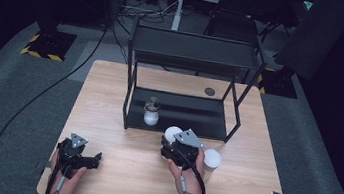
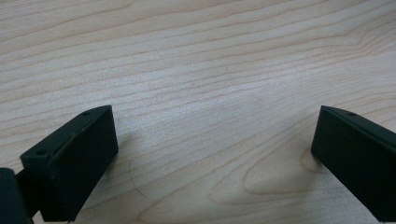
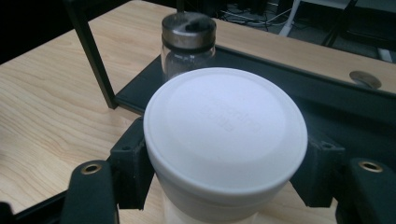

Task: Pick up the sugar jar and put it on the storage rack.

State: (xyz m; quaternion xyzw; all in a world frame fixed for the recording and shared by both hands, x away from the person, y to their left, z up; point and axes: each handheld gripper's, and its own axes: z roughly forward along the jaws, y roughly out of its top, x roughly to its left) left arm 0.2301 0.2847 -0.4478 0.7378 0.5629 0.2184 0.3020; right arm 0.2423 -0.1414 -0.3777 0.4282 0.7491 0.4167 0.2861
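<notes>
Your right gripper [image 3: 224,186] is clamped on the round white plastic-lidded container [image 3: 225,140], its two black jaws pressing the wall just beneath the lid rim on opposite sides. The container stands near the front edge of the pale wooden table [image 1: 109,99], directly in front of the black metal two-tier shelf rack [image 1: 193,54] and just beside a second white lidded cup [image 1: 212,159].

Handling characteristics, as judged from appearance:
- The container is probably light; its contents cannot be seen, so treat the weight as unknown until you lift.
- The smooth wall and lid look slippery, and a thin wall may flex under pressure.
- The lid may be only pressed on. Do not carry the load by the lid alone.

Recommended hold: keep the jaws on the body below the lid rim, so that the rim acts as a stop against slipping downward. Keep the container upright.

A clear glass shaker jar with a metal cap [image 3: 188,44] stands on the rack's lower tier, behind the container; allow clearance.

Your left gripper [image 2: 215,154] rests over bare table near the front left corner, jaws spread wide and holding nothing.
</notes>
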